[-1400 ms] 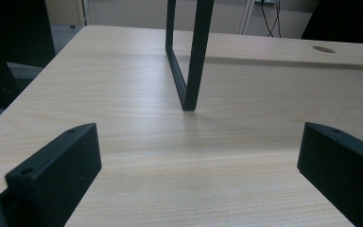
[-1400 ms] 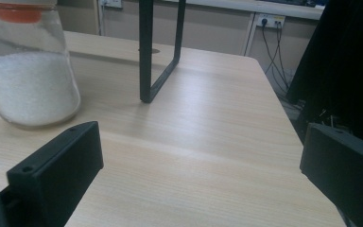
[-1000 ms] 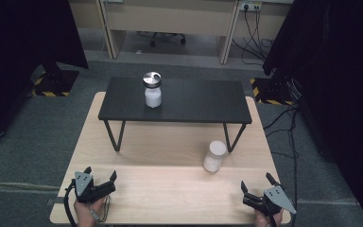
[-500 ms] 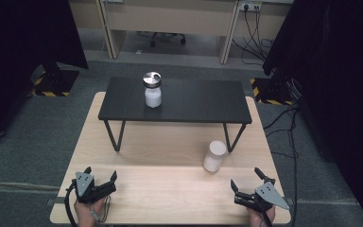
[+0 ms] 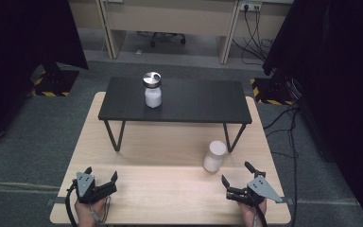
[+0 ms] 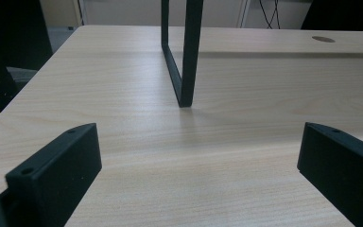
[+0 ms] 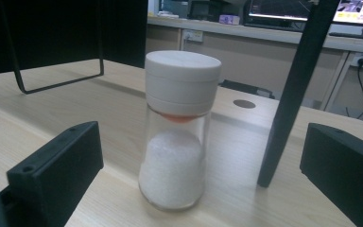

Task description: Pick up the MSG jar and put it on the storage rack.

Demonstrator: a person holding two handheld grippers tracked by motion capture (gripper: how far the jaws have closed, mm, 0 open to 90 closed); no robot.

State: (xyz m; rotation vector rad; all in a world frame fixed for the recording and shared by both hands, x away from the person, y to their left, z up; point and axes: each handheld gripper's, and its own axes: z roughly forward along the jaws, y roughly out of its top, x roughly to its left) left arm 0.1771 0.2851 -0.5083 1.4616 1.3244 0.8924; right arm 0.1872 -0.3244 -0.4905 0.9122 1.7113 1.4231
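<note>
Shaker jar, near: a clear glass jar with a white screw cap is standing upright on the light wooden table, just beside the right front leg of the black bench. In the right gripper view it is sitting between the two jaws and apart from both.
Contents, near jar: white granules are filling roughly the lower half; an orange-red band is showing under the cap, its nature unclear.
Jar, far: a second jar with a metal lid is standing upright on the bench top, left of centre; its body is reading white, but whether that is contents or opaque glass cannot be told.
Right gripper: the right gripper is resting low at the table's near right edge, jaws spread wide, holding nothing, pointing toward the near jar.
Left gripper: the left gripper is sitting at the near left edge, jaws likewise apart and empty, facing a bench leg.
Cut off: the jaw tips are running out of frame in both gripper views; the hands are cropped by the high view's bottom edge.
</note>
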